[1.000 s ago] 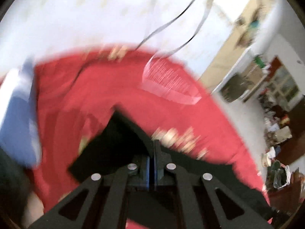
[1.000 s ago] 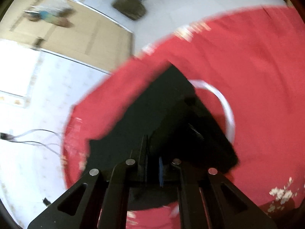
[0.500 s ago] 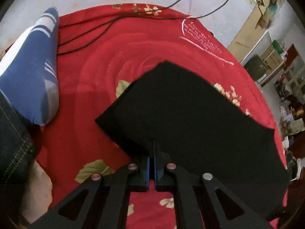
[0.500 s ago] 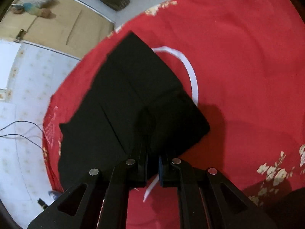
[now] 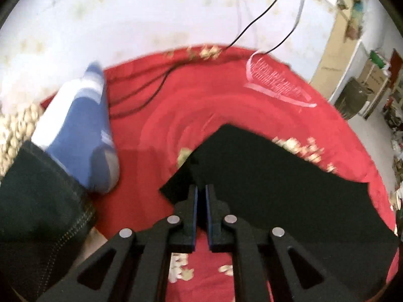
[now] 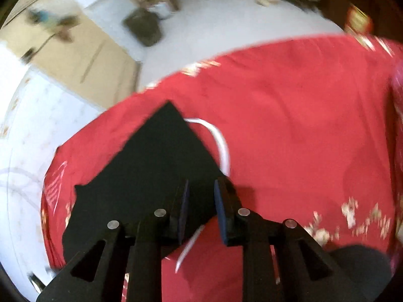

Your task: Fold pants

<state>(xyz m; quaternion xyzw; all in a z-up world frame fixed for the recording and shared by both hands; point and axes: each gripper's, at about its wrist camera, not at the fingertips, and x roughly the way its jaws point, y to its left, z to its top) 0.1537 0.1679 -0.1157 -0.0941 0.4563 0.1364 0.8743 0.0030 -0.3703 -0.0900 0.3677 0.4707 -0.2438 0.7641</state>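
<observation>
Both our tools, left [image 5: 200, 193] and right [image 6: 200, 188], have just spread, releasing the black pants [image 5: 277, 188] lying flat beneath them on the red blanket [image 5: 156, 130].

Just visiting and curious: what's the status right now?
Both tongs, left and right, just opening, gripping nothing. Black pants folded on red blanket. Nothing blocking.

Both cameras ride low and close, each looking steeply down along its own two fingers at the red cloth [image 5: 156, 151]. The left one faces the pale tiled wall, with a blue-socked foot [image 5: 83, 130] at its left edge. The right one faces the grey floor [image 6: 226, 25] and, though blurred, seemingly clutter. Both share the black pants [image 5: 289, 188] [image 6: 156, 163] and the cloth.
</observation>
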